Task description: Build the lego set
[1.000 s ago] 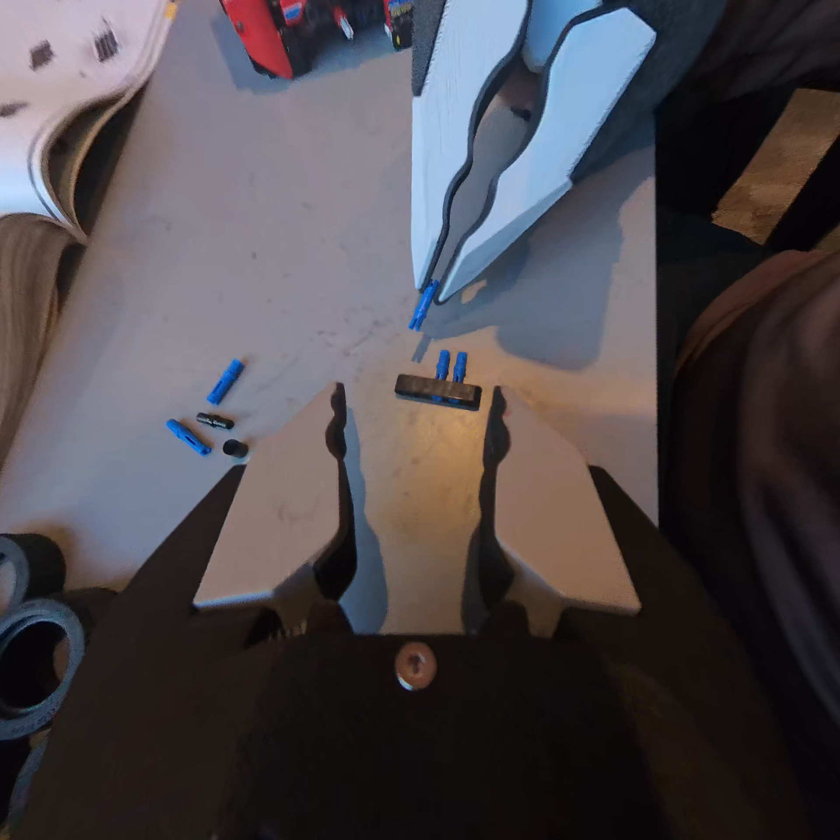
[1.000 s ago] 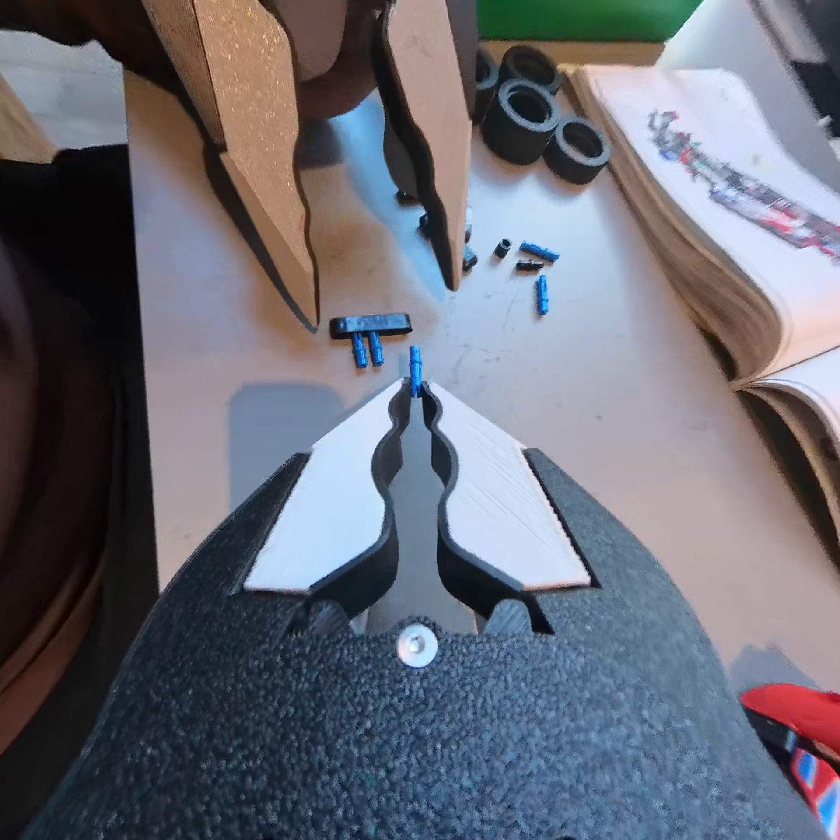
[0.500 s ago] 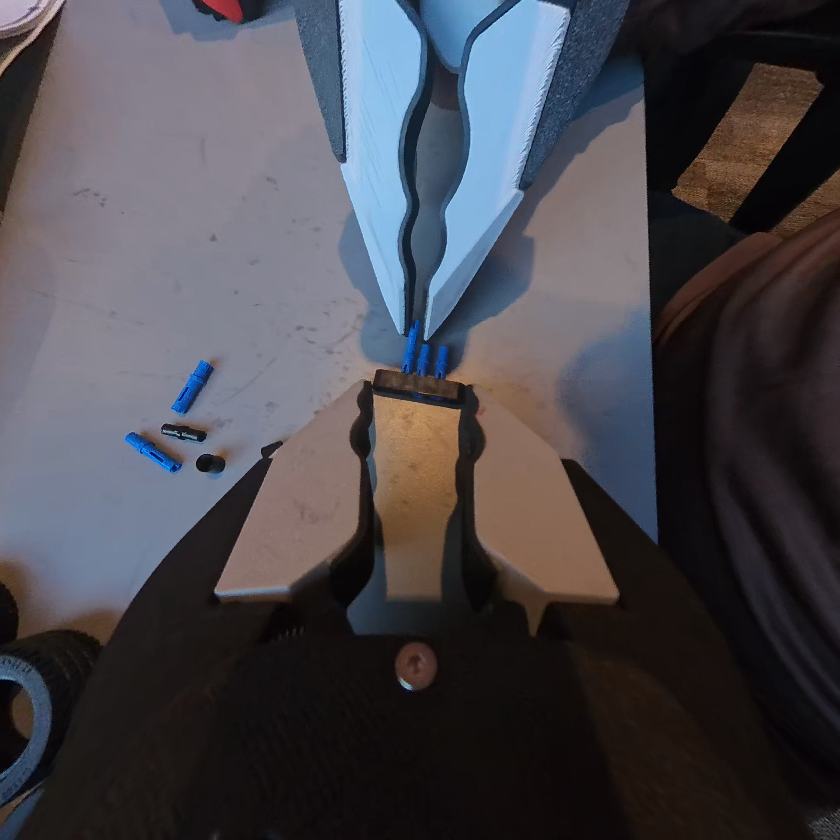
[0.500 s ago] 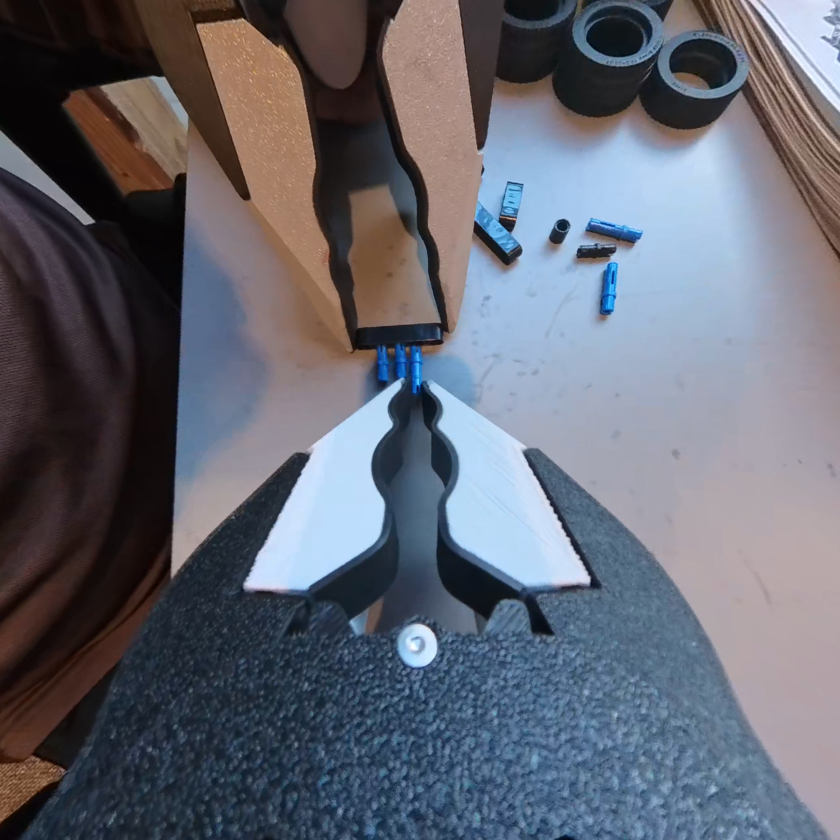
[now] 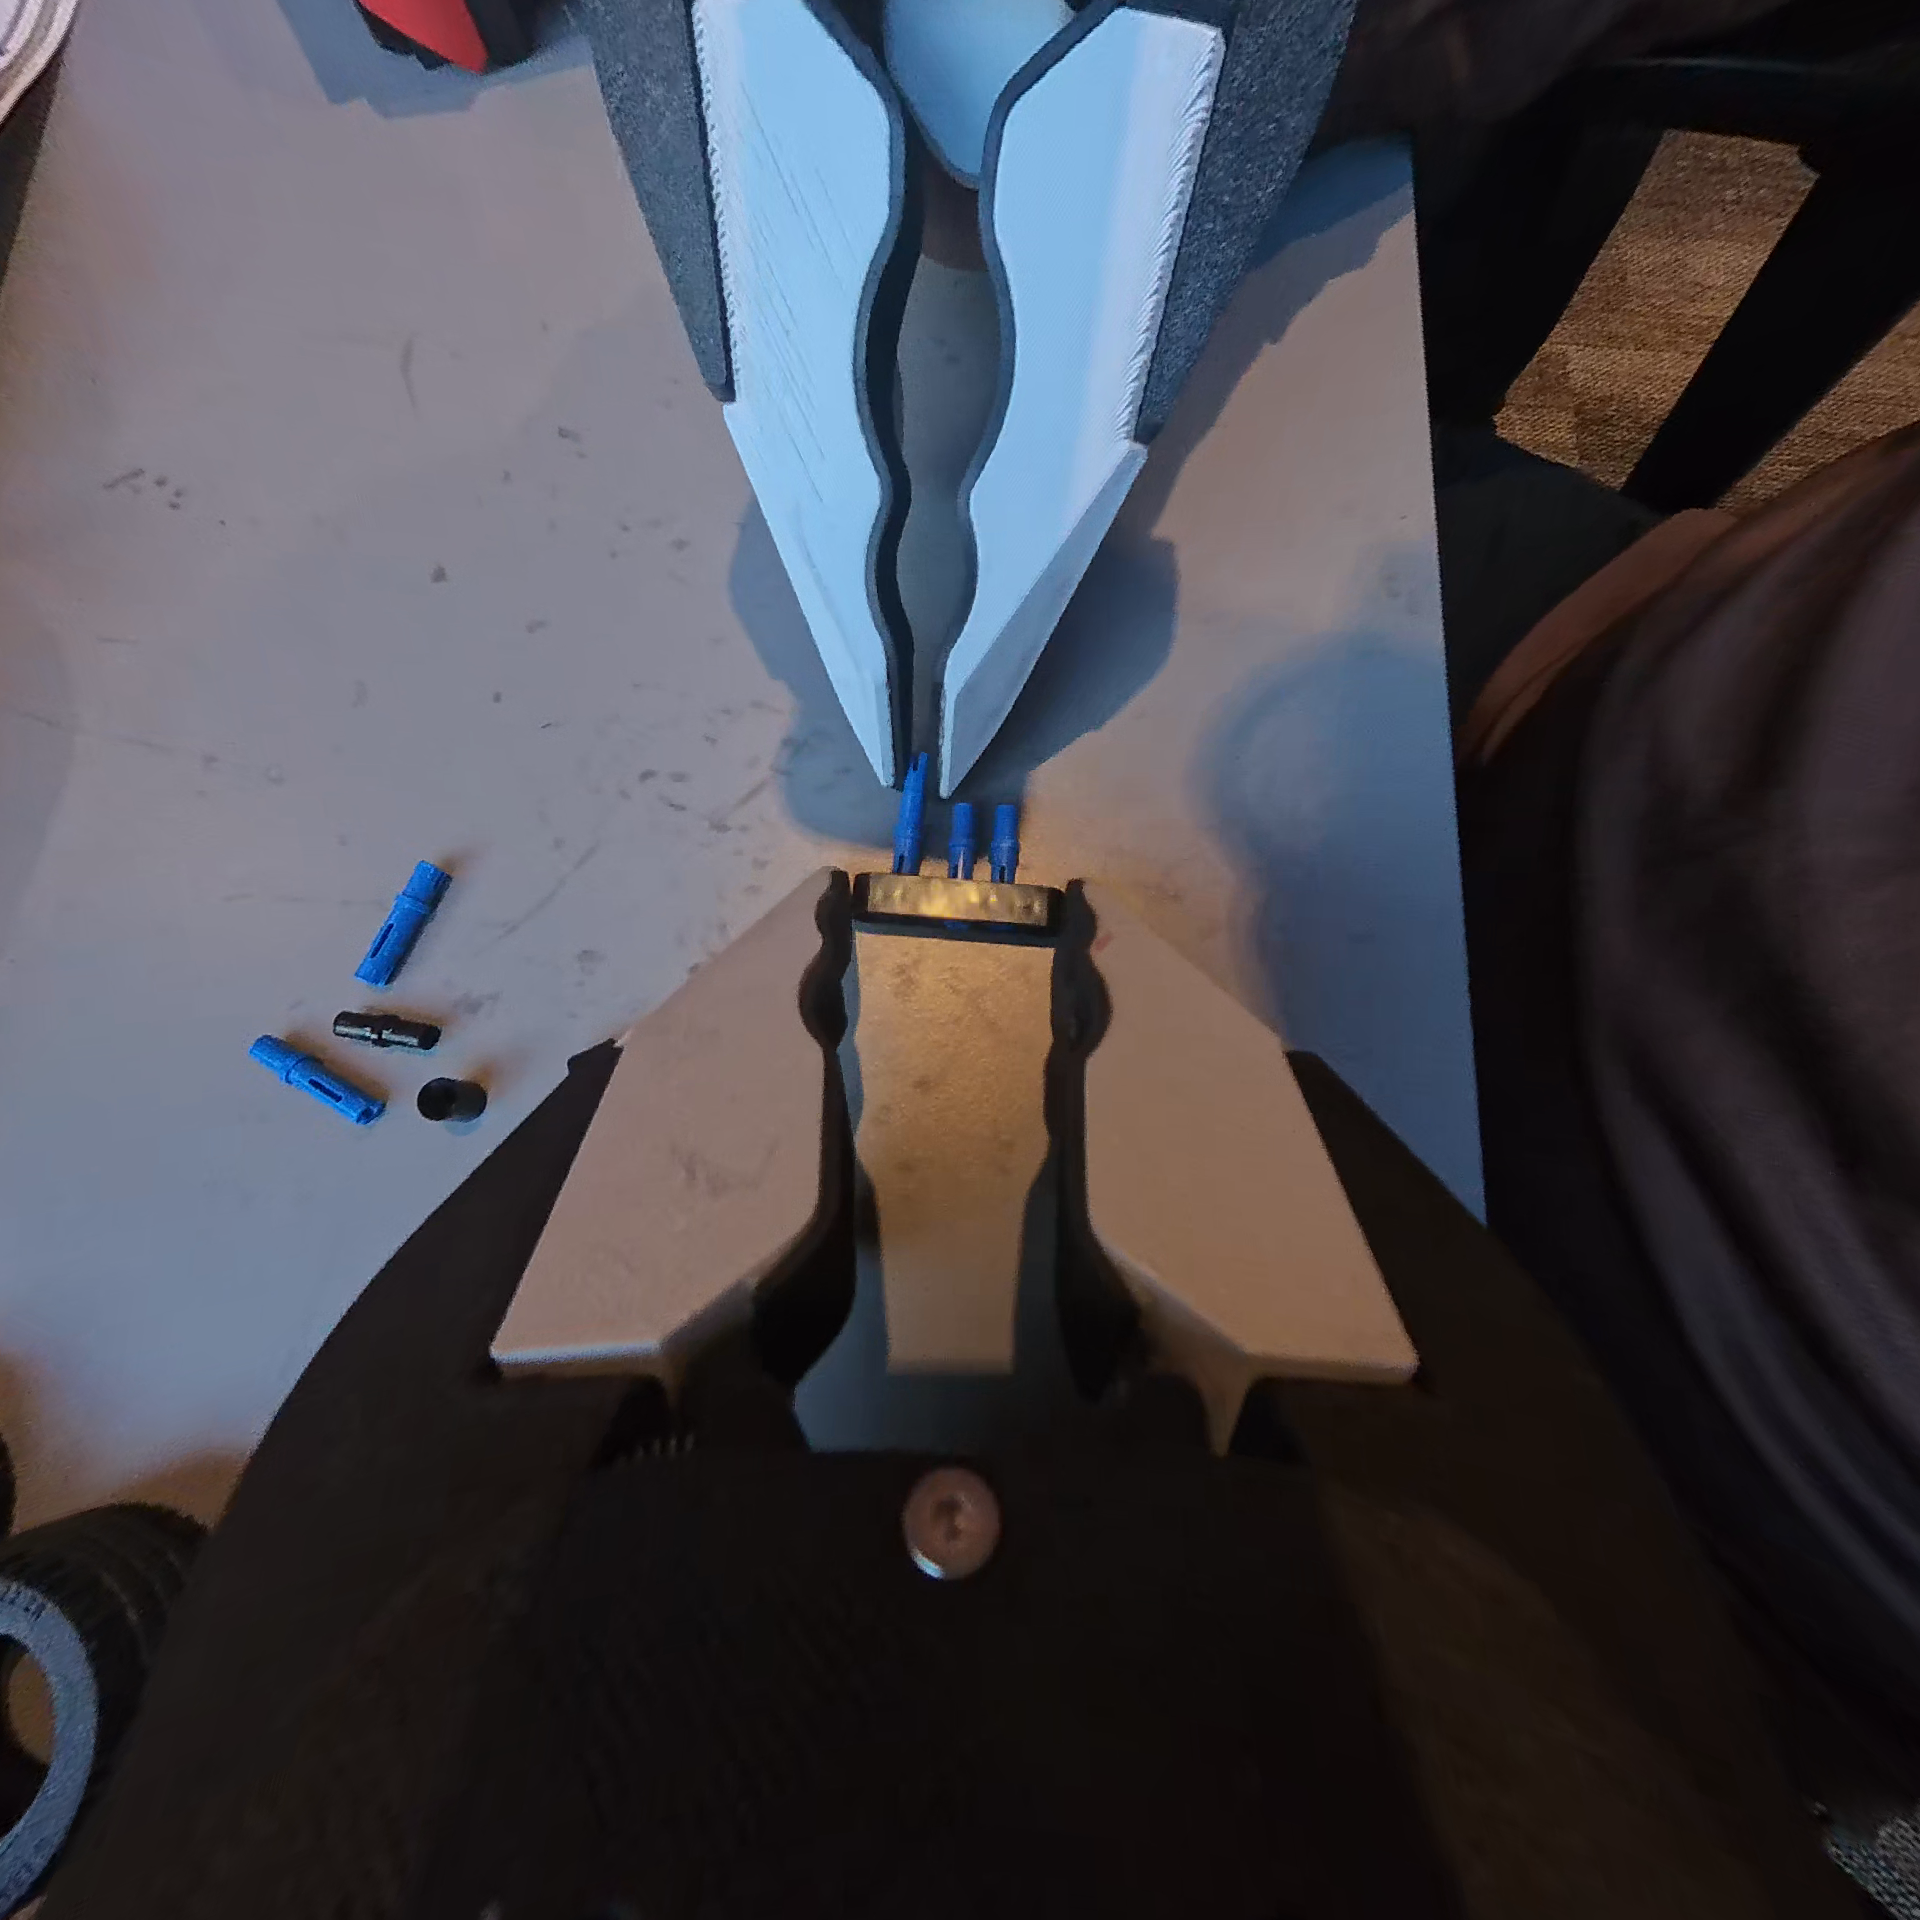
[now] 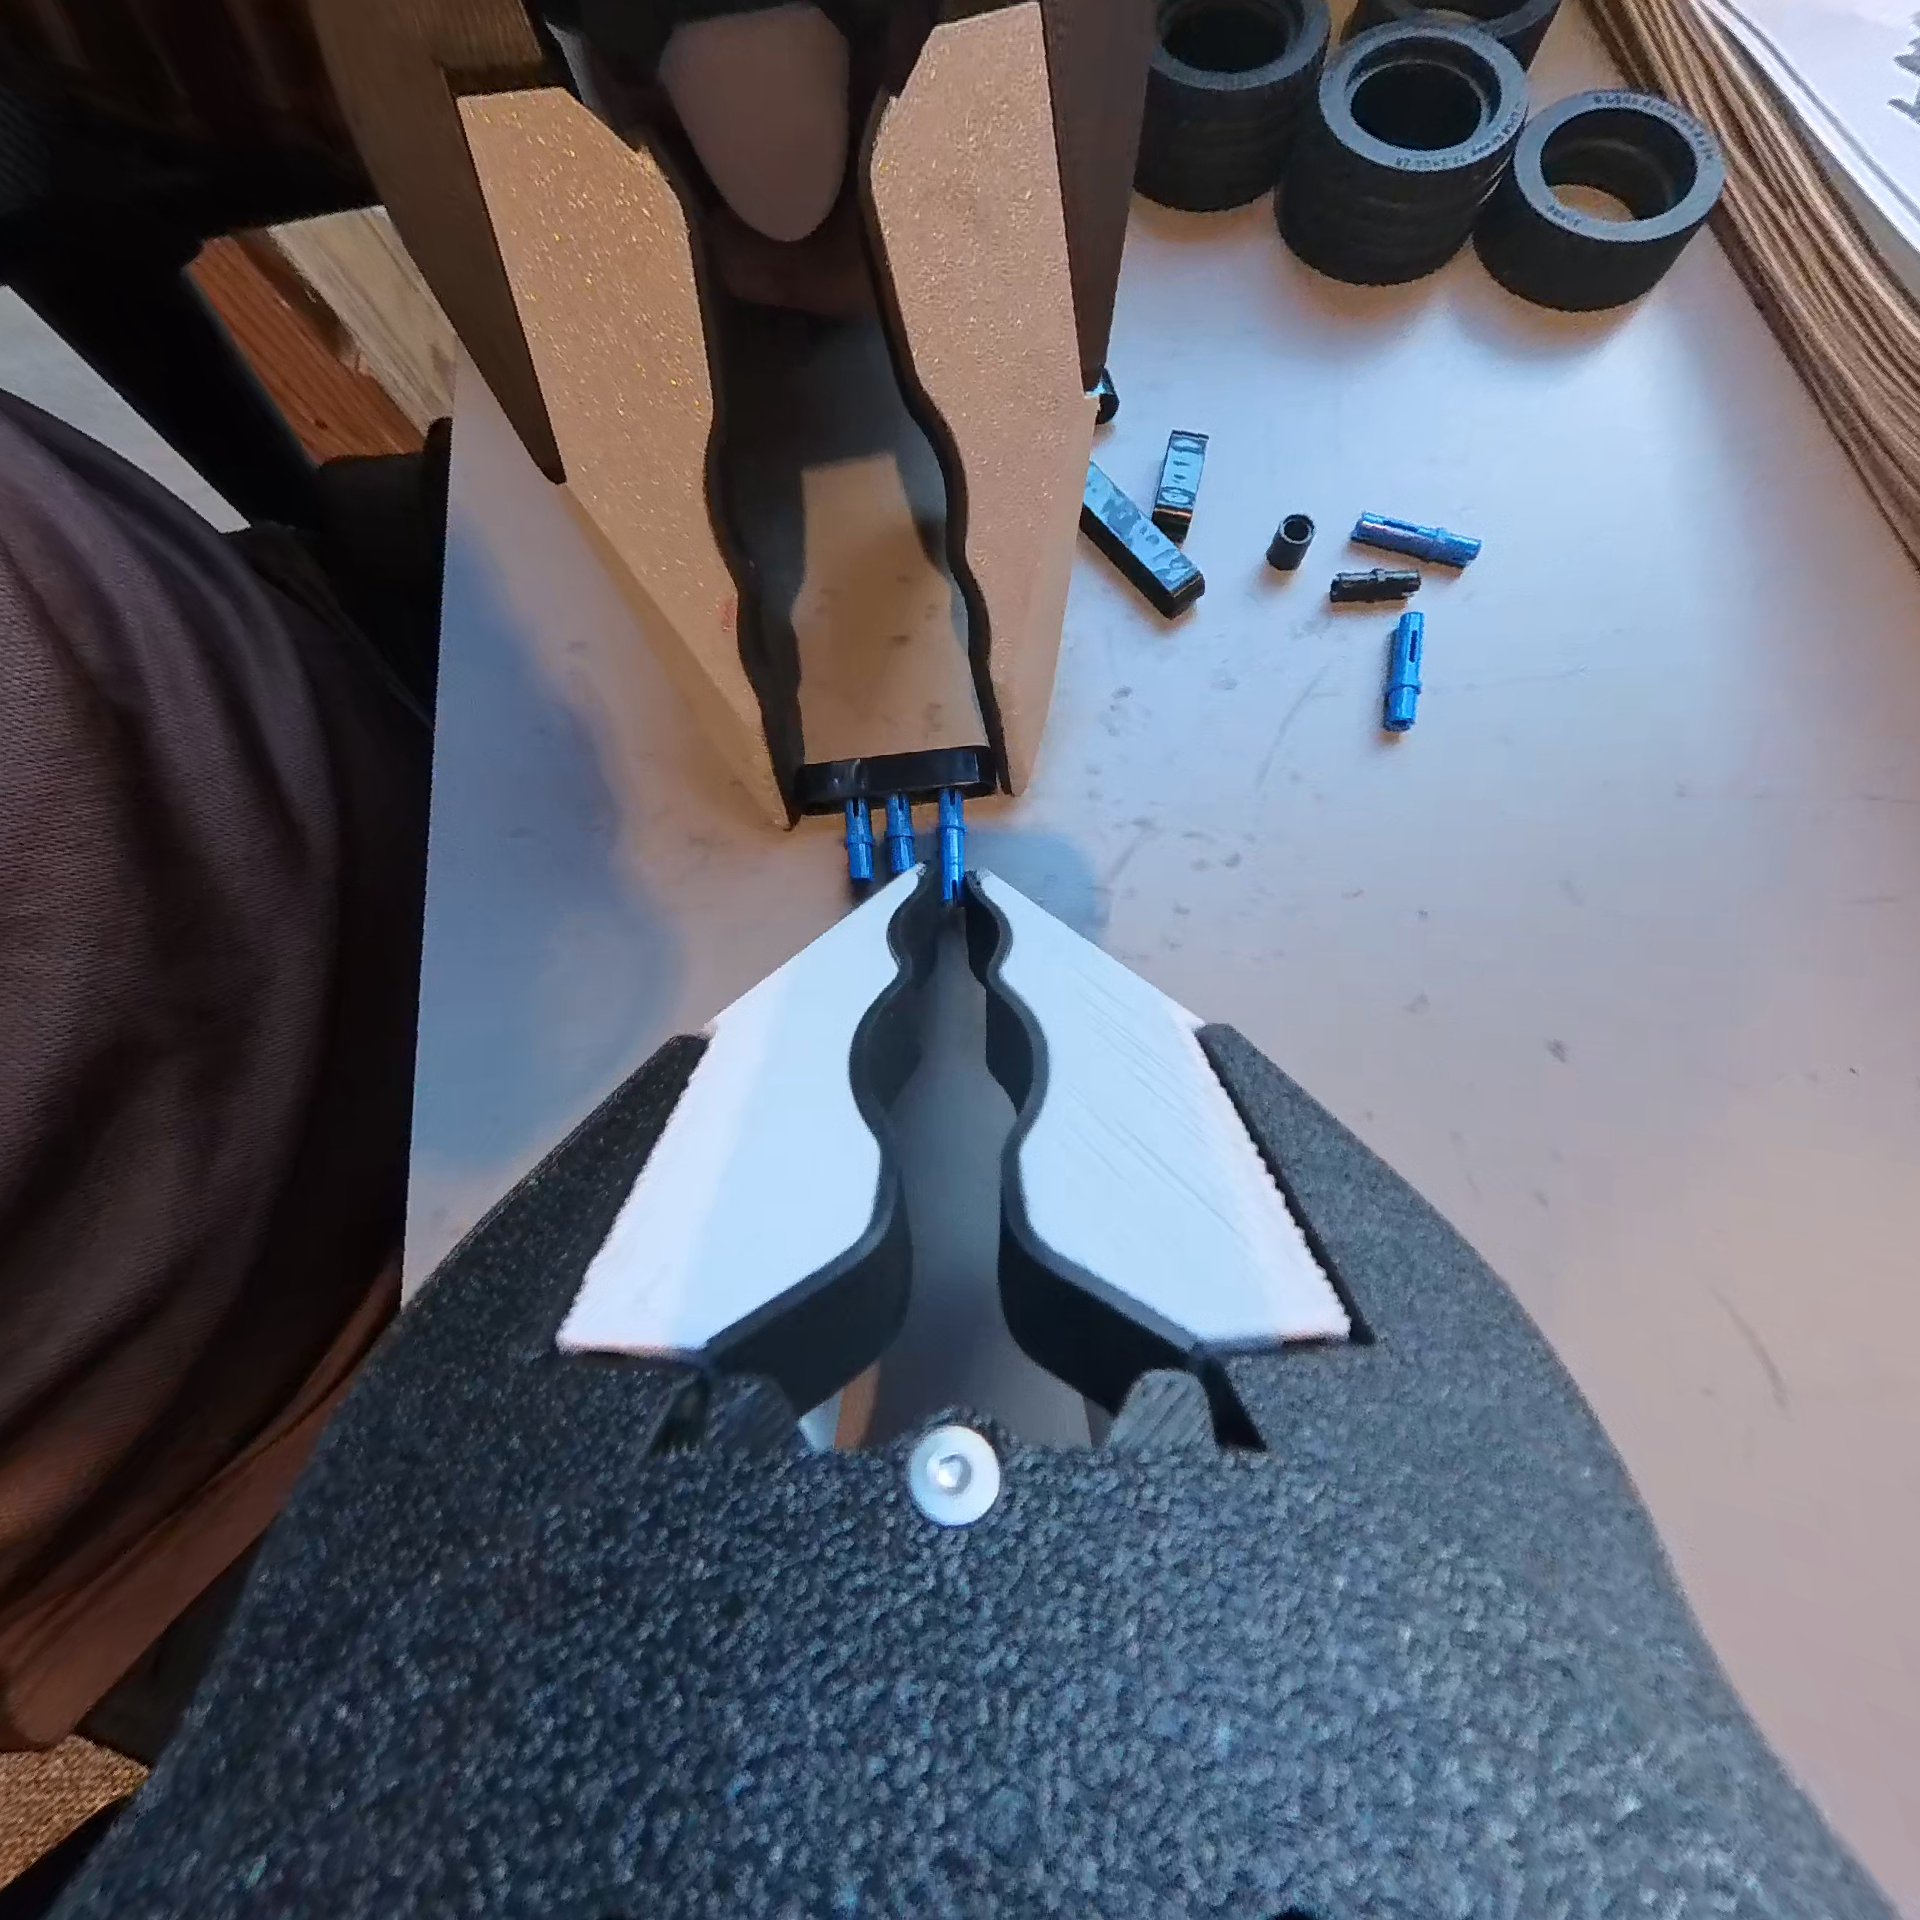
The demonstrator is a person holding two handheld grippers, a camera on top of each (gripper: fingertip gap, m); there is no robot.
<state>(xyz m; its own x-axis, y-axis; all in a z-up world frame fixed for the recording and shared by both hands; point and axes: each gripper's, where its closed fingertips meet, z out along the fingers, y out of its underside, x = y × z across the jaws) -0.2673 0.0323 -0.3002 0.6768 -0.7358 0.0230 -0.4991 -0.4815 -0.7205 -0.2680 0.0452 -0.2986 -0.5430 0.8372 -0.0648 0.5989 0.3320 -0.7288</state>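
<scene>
Beam (image 5: 954, 906), black, clamped in left gripper (image 5: 952, 902); right gripper (image 6: 943, 881) pinches third blue pin (image 6: 950, 844) entering it.

Two hand-held grippers, the left hand-held gripper (image 5: 954, 883) and the right hand-held gripper (image 6: 945, 878); one black beam (image 6: 891, 777) bearing three blue pins (image 6: 900, 826); two loose blue pins (image 6: 1403, 670) on the tabletop (image 6: 1455, 1039); one loose black pin (image 6: 1374, 584); one black bush (image 6: 1290, 540); two loose black bars (image 6: 1138, 538); at least four black tyres (image 6: 1403, 156); one open booklet (image 6: 1829, 208).
</scene>
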